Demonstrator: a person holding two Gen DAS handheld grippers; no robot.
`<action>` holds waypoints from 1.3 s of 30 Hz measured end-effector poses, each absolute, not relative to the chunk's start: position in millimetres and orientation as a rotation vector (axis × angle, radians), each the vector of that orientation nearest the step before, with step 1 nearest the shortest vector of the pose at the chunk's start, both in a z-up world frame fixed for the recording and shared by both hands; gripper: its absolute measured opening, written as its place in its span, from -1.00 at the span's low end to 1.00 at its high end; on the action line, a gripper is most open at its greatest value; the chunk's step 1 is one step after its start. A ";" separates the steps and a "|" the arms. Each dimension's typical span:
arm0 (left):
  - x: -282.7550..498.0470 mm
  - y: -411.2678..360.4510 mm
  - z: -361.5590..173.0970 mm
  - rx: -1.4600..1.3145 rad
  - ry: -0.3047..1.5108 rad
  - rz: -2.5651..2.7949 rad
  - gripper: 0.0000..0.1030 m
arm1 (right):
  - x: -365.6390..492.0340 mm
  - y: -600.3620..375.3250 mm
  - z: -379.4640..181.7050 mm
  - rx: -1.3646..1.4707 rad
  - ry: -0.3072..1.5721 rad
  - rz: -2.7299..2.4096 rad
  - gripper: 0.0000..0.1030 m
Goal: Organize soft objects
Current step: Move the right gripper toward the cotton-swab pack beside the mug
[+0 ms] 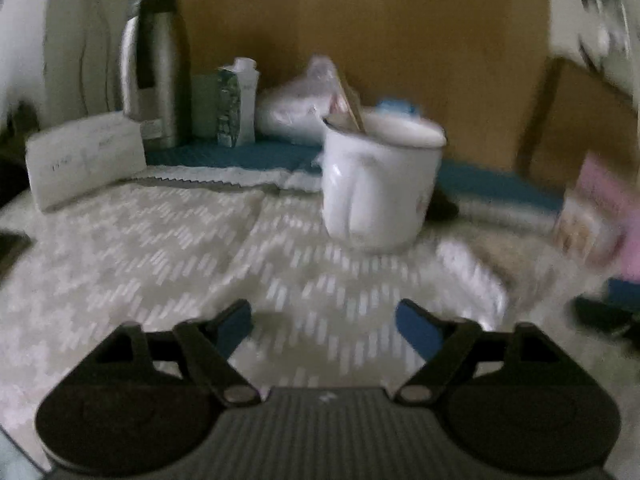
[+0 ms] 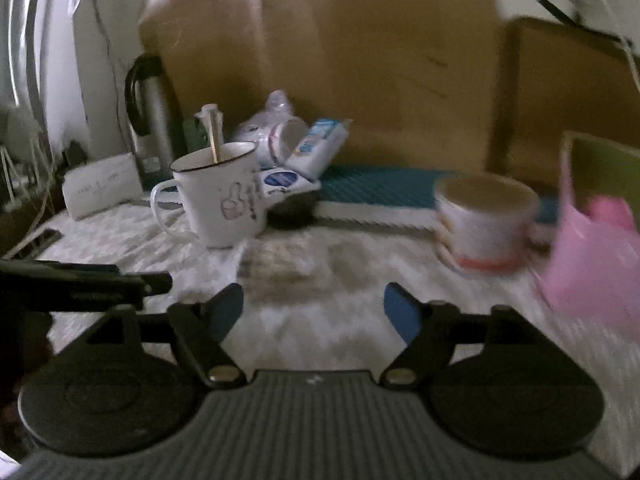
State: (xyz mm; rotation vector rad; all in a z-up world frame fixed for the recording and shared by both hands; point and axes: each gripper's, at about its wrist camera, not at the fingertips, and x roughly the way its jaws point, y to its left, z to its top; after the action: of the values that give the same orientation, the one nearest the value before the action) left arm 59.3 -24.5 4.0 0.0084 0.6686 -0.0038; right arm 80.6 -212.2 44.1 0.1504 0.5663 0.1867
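In the left wrist view my left gripper [image 1: 322,312] stands open over the white patterned cloth [image 1: 140,264], with nothing between its blue pads. A blurred white packet [image 1: 472,276] lies to its right. In the right wrist view my right gripper [image 2: 314,296] is open too, also with nothing between its pads. A flat pale packet [image 2: 280,268] lies on the cloth just beyond its fingertips. A pink bag [image 2: 592,264] sits at the right edge, blurred. A clear plastic bag [image 2: 272,128] and a blue-and-white tissue pack [image 2: 320,144] lean against the back.
A white mug [image 2: 220,196] with a stick in it stands left of centre, and a bowl-like cup [image 2: 488,220] to the right. A steel thermos [image 1: 156,68], a carton [image 1: 236,104] and a white box [image 1: 84,160] line the back left. Cardboard [image 1: 360,40] walls the rear.
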 end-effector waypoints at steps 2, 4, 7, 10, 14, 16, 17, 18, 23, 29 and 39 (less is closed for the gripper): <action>60.3 -7.8 7.1 -0.092 0.649 -0.018 0.69 | 99.9 -198.8 43.6 0.103 0.560 0.199 0.58; 62.5 -9.3 6.9 -0.080 0.655 -0.010 0.69 | 115.0 -189.7 40.1 0.073 0.573 0.197 0.62; 66.0 -17.2 6.5 -0.030 0.666 0.010 0.60 | 131.5 -183.4 30.1 0.076 0.624 0.193 0.63; 64.8 -17.3 5.2 -0.020 0.668 0.045 0.64 | 139.7 -192.3 26.7 0.135 0.681 0.205 0.63; 64.8 -18.9 3.1 -0.001 0.675 0.047 0.74 | 140.1 -194.9 24.8 0.165 0.688 0.217 0.59; 63.9 -20.7 2.5 0.008 0.679 0.044 0.75 | 138.6 -196.0 24.8 0.163 0.681 0.229 0.47; 61.8 -21.4 2.1 0.011 0.679 0.045 0.77 | 136.4 -196.3 24.9 0.160 0.675 0.229 0.41; 61.0 -21.7 2.0 0.012 0.679 0.046 0.79 | 134.5 -196.2 25.5 0.156 0.670 0.224 0.41; 65.1 -17.9 1.4 0.004 0.691 0.030 0.92 | 120.3 -194.9 27.9 0.124 0.628 0.163 0.36; 66.6 -18.1 0.8 0.012 0.696 0.028 0.97 | 109.3 -203.8 25.9 0.149 0.628 0.139 0.38; 70.0 -16.0 0.6 0.017 0.704 0.015 0.99 | 107.6 -212.2 24.2 0.246 0.633 0.217 0.55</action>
State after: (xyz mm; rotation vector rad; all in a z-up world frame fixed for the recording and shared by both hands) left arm 70.0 -16.0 0.6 0.0170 0.7040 0.0147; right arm 107.6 -212.2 24.2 0.2462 0.6332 0.2171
